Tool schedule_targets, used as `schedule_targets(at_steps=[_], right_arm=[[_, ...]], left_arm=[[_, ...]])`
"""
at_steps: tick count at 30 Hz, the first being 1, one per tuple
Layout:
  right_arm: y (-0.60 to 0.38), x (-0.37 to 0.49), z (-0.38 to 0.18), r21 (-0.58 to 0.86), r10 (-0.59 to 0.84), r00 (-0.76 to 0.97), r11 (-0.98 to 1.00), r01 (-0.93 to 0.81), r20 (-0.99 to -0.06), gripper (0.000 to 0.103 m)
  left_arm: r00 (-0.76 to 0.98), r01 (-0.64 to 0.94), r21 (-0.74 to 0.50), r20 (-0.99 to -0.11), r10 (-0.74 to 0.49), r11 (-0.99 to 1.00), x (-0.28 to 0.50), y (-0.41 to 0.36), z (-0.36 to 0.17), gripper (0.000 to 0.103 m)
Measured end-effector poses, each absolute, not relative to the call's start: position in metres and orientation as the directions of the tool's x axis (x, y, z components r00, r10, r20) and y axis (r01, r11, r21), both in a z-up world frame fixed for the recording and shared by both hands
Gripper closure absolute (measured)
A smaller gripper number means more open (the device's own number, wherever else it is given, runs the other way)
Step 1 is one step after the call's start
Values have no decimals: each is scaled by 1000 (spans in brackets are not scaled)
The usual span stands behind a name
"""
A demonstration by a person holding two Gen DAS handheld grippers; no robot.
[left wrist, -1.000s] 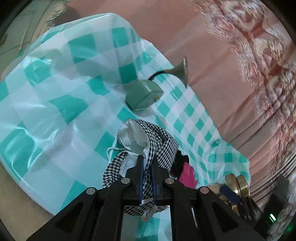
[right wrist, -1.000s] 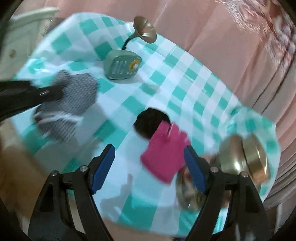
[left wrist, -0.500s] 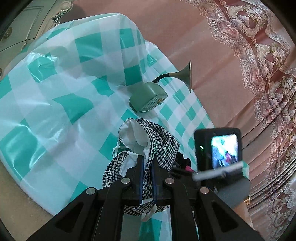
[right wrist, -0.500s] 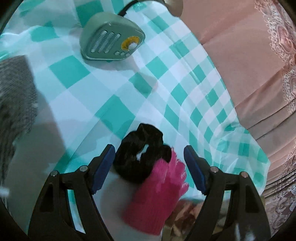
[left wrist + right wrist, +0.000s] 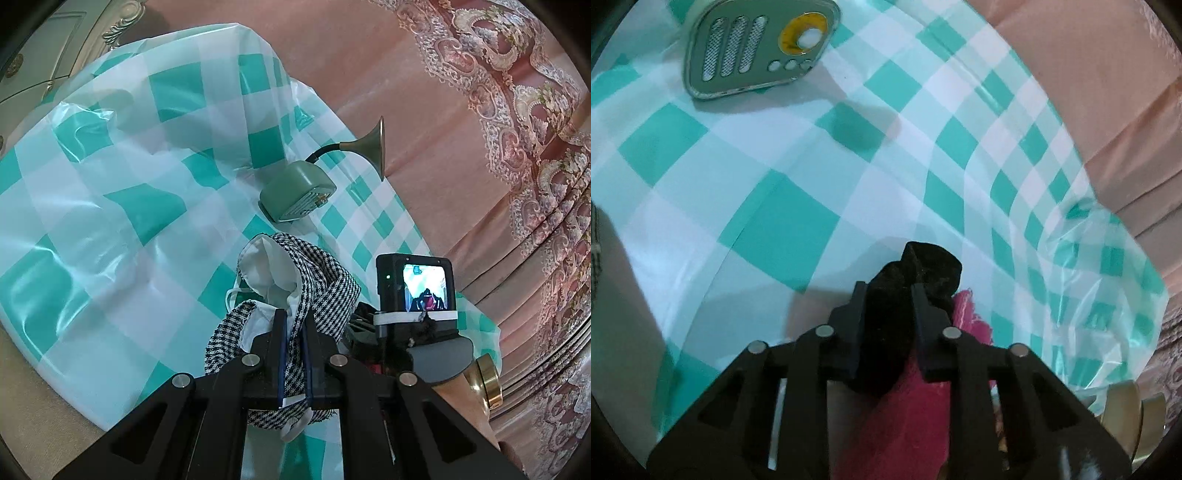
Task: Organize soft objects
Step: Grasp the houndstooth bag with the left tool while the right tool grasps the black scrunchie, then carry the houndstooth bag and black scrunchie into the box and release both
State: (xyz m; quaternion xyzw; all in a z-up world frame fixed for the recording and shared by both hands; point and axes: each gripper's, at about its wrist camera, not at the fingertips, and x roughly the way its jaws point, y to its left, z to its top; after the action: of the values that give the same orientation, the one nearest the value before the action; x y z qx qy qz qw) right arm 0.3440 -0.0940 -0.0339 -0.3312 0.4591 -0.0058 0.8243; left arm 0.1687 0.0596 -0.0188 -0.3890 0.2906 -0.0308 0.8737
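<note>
My left gripper (image 5: 294, 325) is shut on a black-and-white houndstooth cloth item with white lining (image 5: 317, 280) and holds it above the teal-and-white checked tablecloth (image 5: 110, 206). My right gripper (image 5: 888, 291) is shut on a black velvet scrunchie (image 5: 916, 273), low over the tablecloth (image 5: 768, 206). A pink knitted piece (image 5: 897, 417) lies under and behind the scrunchie. The right gripper's body with its small screen (image 5: 417, 291) shows in the left wrist view, just right of the houndstooth cloth.
A green retro radio (image 5: 757, 44) with a brass horn (image 5: 373, 147) stands at the back of the table (image 5: 291, 195). Brass round objects (image 5: 487, 376) sit at the table's right end (image 5: 1126, 406). A pink curtain (image 5: 406, 74) hangs behind. A white cabinet (image 5: 37, 66) is at far left.
My right gripper dropped toward the table and closed on the black scrunchie. My left gripper kept hold of the houndstooth cloth and barely moved.
</note>
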Motion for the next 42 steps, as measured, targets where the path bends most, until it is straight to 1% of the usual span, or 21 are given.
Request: schedule_targets(at_steps=[2, 4, 8, 14, 17, 21, 23, 26, 31, 35, 39, 42], right_arm=[[-90, 339, -32, -567, -314, 608, 775, -281, -730, 86], [-84, 329, -25, -579, -290, 651, 765, -282, -701, 87], [-67, 308, -10, -560, -216, 706, 772, -299, -674, 88], [-63, 278, 26, -472, -88, 766, 830, -297, -637, 88], [-68, 259, 46, -435, -30, 800, 851, -294, -599, 88], [-92, 230, 73, -344, 48, 830, 896, -282, -556, 88], [-106, 218, 81, -303, 79, 828, 908, -290, -555, 88], [-132, 197, 89, -218, 130, 806, 927, -305, -577, 88], [-176, 163, 97, -158, 139, 793, 946, -284, -593, 88], [-207, 143, 103, -102, 144, 786, 962, -255, -602, 88], [-230, 120, 106, -46, 179, 776, 965, -259, -604, 88], [-249, 107, 106, -1, 187, 767, 971, -238, -613, 88]], left_arm=[[827, -172, -694, -487, -280, 700, 170, 58, -21, 96], [825, -176, -692, -492, -279, 700, 171, 58, -22, 96], [826, -176, -692, -490, -277, 700, 171, 58, -22, 96], [832, -178, -695, -484, -270, 697, 169, 60, -21, 96], [844, -170, -691, -471, -259, 703, 167, 59, -18, 96], [861, -151, -678, -447, -241, 720, 161, 57, -8, 96], [868, -143, -673, -437, -235, 726, 158, 56, -4, 96], [874, -135, -669, -428, -230, 731, 153, 54, 2, 96], [887, -106, -662, -401, -230, 742, 140, 47, 15, 96], [887, -80, -665, -387, -251, 742, 125, 39, 22, 96], [882, -51, -662, -381, -277, 748, 110, 26, 27, 96], [871, -14, -654, -379, -312, 756, 99, 10, 32, 96]])
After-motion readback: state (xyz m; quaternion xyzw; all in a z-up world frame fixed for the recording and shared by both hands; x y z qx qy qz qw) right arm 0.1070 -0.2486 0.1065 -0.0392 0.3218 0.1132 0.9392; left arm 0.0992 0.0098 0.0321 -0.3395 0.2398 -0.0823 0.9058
